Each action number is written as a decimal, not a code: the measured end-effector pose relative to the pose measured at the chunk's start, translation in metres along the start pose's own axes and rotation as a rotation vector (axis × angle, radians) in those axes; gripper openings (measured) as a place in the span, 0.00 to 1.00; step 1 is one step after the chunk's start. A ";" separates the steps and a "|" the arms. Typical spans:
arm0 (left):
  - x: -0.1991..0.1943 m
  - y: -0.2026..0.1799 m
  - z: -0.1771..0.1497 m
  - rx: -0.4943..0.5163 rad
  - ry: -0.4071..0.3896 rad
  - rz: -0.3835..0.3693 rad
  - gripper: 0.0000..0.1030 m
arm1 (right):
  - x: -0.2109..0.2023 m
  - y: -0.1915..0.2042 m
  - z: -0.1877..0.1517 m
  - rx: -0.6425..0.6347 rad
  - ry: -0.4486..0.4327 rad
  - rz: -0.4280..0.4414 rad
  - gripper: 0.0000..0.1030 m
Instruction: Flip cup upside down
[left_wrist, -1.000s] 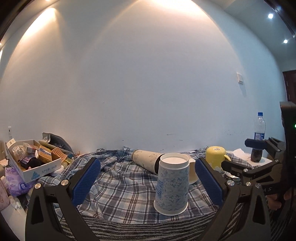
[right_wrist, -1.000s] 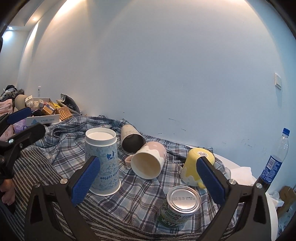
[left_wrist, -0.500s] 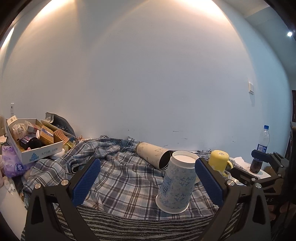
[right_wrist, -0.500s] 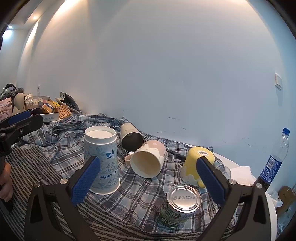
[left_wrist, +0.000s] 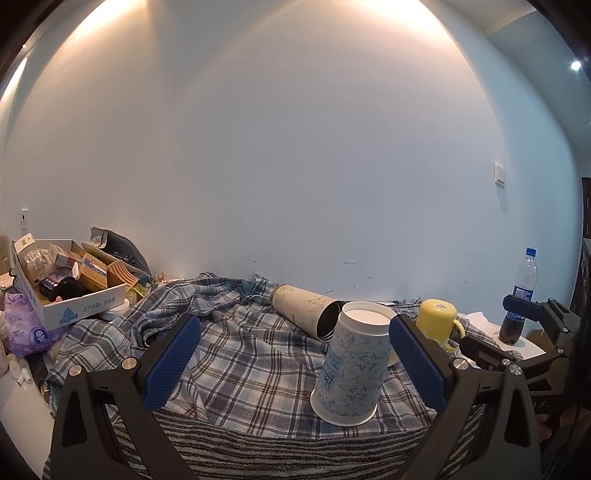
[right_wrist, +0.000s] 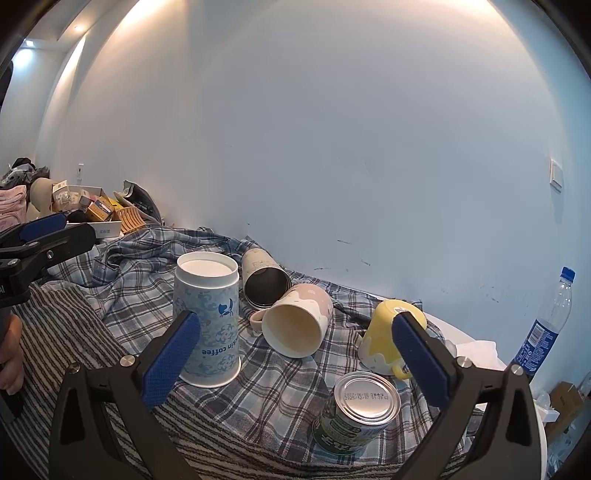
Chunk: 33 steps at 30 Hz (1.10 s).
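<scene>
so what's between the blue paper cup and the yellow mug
In the right wrist view, a pink and cream mug lies on its side between the blue paper cup and the yellow mug.

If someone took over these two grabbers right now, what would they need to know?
Left gripper: open, holding nothing.
Right gripper: open, holding nothing.
Paper cup: stands rim-down on the plaid cloth, its base up, so the flip looks done.
The yellow mug is also upside down; the pink mug and tumbler lie on their sides.
Left: nothing obvious, unless those need flipping too.
</scene>
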<state>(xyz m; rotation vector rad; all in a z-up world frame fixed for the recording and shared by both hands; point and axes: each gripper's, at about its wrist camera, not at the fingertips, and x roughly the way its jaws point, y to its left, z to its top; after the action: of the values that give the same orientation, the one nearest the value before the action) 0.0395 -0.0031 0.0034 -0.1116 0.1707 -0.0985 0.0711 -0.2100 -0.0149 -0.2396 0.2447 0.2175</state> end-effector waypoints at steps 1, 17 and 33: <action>0.000 0.000 0.000 0.001 0.000 0.002 1.00 | 0.000 0.000 0.000 0.000 0.001 0.000 1.00; 0.001 -0.004 -0.001 0.044 0.002 0.033 1.00 | 0.002 -0.001 -0.001 0.000 0.010 0.001 1.00; 0.002 -0.004 -0.001 0.048 0.013 0.037 1.00 | 0.003 0.001 -0.002 -0.003 0.015 -0.006 1.00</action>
<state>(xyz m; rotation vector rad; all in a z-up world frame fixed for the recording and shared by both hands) 0.0411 -0.0073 0.0023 -0.0596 0.1833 -0.0661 0.0736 -0.2088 -0.0178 -0.2454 0.2587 0.2105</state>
